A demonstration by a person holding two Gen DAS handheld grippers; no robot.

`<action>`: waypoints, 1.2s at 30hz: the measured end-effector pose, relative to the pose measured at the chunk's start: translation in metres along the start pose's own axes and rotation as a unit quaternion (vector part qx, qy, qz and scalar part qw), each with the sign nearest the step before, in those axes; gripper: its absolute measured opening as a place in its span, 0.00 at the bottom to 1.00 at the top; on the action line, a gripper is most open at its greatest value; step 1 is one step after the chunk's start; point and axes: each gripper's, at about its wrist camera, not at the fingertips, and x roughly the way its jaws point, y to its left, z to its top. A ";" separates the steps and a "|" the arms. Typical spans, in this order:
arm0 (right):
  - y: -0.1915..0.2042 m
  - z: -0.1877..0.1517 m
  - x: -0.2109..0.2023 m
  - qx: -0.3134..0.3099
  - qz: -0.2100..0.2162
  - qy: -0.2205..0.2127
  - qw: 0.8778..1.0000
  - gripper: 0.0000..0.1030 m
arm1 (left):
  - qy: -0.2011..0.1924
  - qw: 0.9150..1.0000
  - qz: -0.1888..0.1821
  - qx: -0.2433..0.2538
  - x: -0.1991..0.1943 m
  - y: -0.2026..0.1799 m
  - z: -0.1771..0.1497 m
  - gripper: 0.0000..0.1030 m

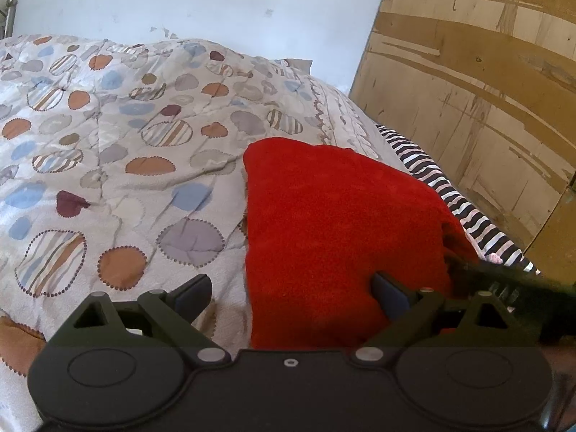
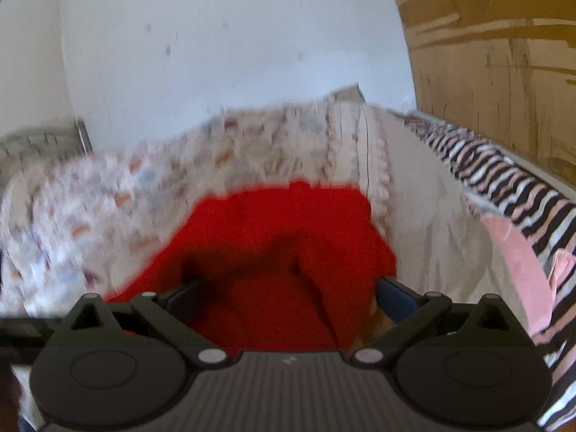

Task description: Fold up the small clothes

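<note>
A red fleece garment (image 1: 338,223) lies folded on the patterned quilt (image 1: 108,136), right of centre in the left wrist view. My left gripper (image 1: 291,291) is open, its right finger over the garment's near edge and its left finger over the quilt. In the blurred right wrist view the same red garment (image 2: 280,244) fills the middle, with a fold ridge running toward me. My right gripper (image 2: 288,291) is open with the garment between its fingers. The right gripper's dark body (image 1: 504,284) shows at the garment's right edge in the left wrist view.
A black, white and pink striped cloth (image 1: 464,208) lies along the bed's right side, also seen in the right wrist view (image 2: 511,194). A wooden panel (image 1: 475,72) stands to the right. A white wall (image 1: 216,0) is behind. A metal bedpost (image 1: 10,10) is far left.
</note>
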 end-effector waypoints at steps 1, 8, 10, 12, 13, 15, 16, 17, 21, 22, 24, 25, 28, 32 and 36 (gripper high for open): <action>0.000 -0.006 0.001 0.003 -0.001 0.000 1.000 1.00 | 0.002 1.000 -0.001 0.001 0.000 0.001 -0.001 0.93; -0.010 -0.030 -0.001 0.060 0.006 -0.016 0.998 1.00 | -0.004 1.000 0.010 0.021 0.000 -0.003 -0.010 0.94; -0.013 -0.031 -0.006 0.070 0.006 -0.021 0.997 1.00 | -0.009 0.999 0.013 0.028 0.000 -0.005 -0.011 0.94; -0.017 -0.030 -0.013 0.083 0.007 -0.034 0.996 1.00 | -0.012 0.999 0.015 0.028 0.000 -0.004 -0.012 0.94; -0.019 -0.030 -0.018 0.088 0.006 -0.047 0.995 1.00 | -0.013 0.999 0.014 0.026 0.000 -0.003 -0.012 0.95; -0.023 -0.027 -0.026 0.096 0.007 -0.066 0.993 1.00 | -0.013 1.000 0.012 0.013 0.002 -0.001 -0.012 0.97; -0.024 -0.023 -0.029 0.100 0.008 -0.071 0.992 1.00 | -0.012 1.000 0.008 0.004 0.003 0.001 -0.013 0.97; -0.026 -0.019 -0.030 0.103 0.011 -0.076 0.992 1.00 | -0.010 1.000 0.004 -0.006 0.004 0.003 -0.013 0.97; -0.024 -0.001 -0.023 0.093 0.026 -0.080 0.992 1.00 | -0.011 1.000 0.003 -0.012 0.003 0.004 -0.016 0.97; -0.022 0.004 -0.019 0.089 0.033 -0.077 0.993 1.00 | -0.012 1.000 0.004 -0.009 0.003 0.003 -0.016 0.97; -0.020 0.013 -0.009 0.086 0.047 -0.068 0.993 1.00 | -0.016 1.000 0.008 -0.002 0.002 0.001 -0.016 0.97; -0.019 0.017 -0.004 0.081 0.051 -0.061 0.994 1.00 | -0.016 1.000 0.009 -0.001 0.002 0.001 -0.016 0.97; -0.008 0.021 0.012 0.033 0.023 -0.028 0.999 1.00 | -0.013 1.000 0.009 -0.006 0.003 0.000 -0.014 0.97; -0.004 0.010 0.025 -0.012 0.003 -0.013 1.000 1.00 | -0.012 1.000 0.008 -0.006 0.003 -0.002 -0.014 0.97; -0.019 0.000 0.023 0.053 0.027 -0.013 0.998 1.00 | -0.015 1.000 0.016 0.009 0.003 -0.009 -0.012 0.97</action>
